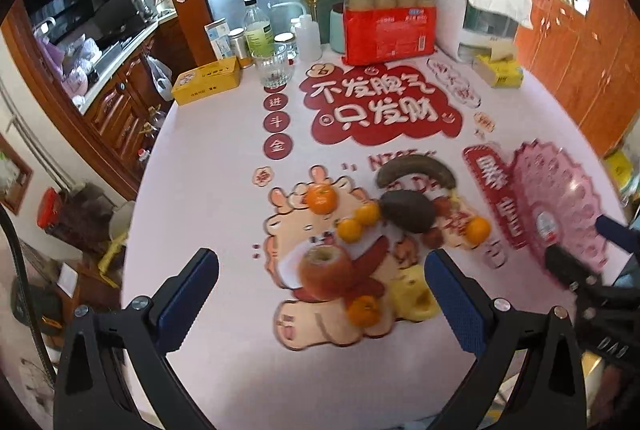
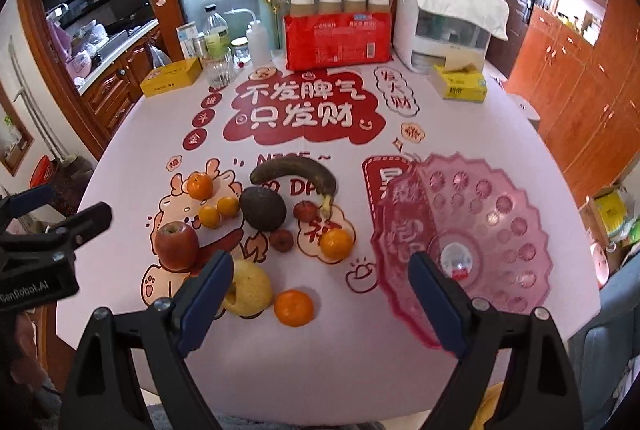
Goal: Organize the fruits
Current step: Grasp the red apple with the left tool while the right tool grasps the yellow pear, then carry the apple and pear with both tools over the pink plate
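Observation:
Loose fruit lies on the printed tablecloth: a red apple [image 1: 326, 272] [image 2: 176, 245], a yellow pear [image 1: 412, 292] [image 2: 247, 288], a dark avocado [image 1: 408, 211] [image 2: 263, 208], a blackened banana [image 1: 416, 170] [image 2: 294, 170], several oranges such as one [image 2: 294, 307] near the front, and small red fruits [image 2: 281, 240]. A pink plastic fruit plate [image 2: 508, 226] [image 1: 560, 198] sits empty at the right. My left gripper [image 1: 322, 272] hovers open over the apple. My right gripper [image 2: 320, 274] hangs open above the front of the table, between pear and plate.
At the back stand a red pack of bottles [image 2: 338, 38], a white appliance [image 2: 444, 26], yellow tissue boxes [image 2: 460, 82] [image 2: 170, 80], a glass [image 1: 275, 66] and bottles [image 1: 258, 30]. Wooden cabinets [image 2: 592, 70] line the right, a kitchen counter [image 1: 100, 66] the left.

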Motion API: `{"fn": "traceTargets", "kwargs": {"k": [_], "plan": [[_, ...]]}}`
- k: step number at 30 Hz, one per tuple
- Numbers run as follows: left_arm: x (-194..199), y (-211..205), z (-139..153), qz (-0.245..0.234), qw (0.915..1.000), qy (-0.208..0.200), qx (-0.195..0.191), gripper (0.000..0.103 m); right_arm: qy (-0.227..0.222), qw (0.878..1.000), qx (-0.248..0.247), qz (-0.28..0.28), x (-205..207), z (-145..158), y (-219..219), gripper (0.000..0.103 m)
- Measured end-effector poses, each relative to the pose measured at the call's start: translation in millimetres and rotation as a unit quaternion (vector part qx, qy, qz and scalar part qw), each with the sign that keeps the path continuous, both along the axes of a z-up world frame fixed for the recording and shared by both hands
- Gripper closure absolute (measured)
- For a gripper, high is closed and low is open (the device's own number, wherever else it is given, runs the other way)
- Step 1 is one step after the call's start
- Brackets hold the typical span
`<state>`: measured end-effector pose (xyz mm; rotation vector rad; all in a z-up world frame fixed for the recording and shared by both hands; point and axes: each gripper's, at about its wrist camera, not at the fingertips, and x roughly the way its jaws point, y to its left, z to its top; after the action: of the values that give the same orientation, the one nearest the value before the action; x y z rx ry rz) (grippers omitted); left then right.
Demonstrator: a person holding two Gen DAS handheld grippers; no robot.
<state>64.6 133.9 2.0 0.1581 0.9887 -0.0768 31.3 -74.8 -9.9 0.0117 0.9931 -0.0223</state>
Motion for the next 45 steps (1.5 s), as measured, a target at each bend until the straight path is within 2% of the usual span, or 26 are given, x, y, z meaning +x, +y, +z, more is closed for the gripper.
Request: {"fn": "traceTargets", "kwargs": {"k": [3,6,8,13,16,20,22,25,27,29,34,38,39,45], "plan": [[7,14,-14,-0.017,0.9998,0.014,0.001,0.001,0.017,1.000,0.006,-0.013,2,-15,3,0.016],[17,30,-36,-0.031,0.9984,0.041,-0.025,0.001,0.038,0.999,0.014,-0.023,4,-34,4,0.025],[26,41,-53,-0.035,0.9967,0.060,-0.042,0.001,0.055,0.998,0.023,-0.030,4,-49,3,0.028],[44,59,-99,-0.032,0.9917,0.107,-0.065,0.001,0.086,0.994,0.054,-0.042,3,-86,2,0.029],[53,59,-125,-0.039,0.9879,0.133,-0.070,0.001,0.096,0.993,0.057,-0.045,3,-104,2,0.029],[61,52,-148,-0.054,0.9844,0.152,-0.069,0.001,0.102,0.991,0.064,-0.050,2,-122,-1,0.029],[66,48,-158,-0.060,0.9811,0.165,-0.080,0.002,0.103,0.991,0.063,-0.053,1,-129,-3,0.029],[72,43,-170,-0.064,0.9767,0.181,-0.096,0.005,0.102,0.992,0.056,-0.053,0,-135,-2,0.031],[75,41,-176,-0.063,0.9744,0.189,-0.105,0.007,0.102,0.992,0.054,-0.051,-1,-136,0,0.037],[78,39,-181,-0.062,0.9731,0.192,-0.112,0.008,0.094,0.993,0.056,-0.043,-3,-132,5,0.037],[84,35,-189,-0.056,0.9686,0.203,-0.132,0.013,0.057,0.997,0.044,0.006,-3,-115,30,0.037],[88,30,-197,-0.050,0.9653,0.215,-0.139,0.032,0.054,0.997,0.039,0.040,4,-115,51,0.037],[88,29,-199,-0.048,0.9644,0.218,-0.142,0.033,0.054,0.997,0.036,0.048,7,-116,56,0.037],[86,25,-199,-0.048,0.9697,0.198,-0.135,0.035,0.061,0.995,0.032,0.067,21,-127,70,0.037]]}}
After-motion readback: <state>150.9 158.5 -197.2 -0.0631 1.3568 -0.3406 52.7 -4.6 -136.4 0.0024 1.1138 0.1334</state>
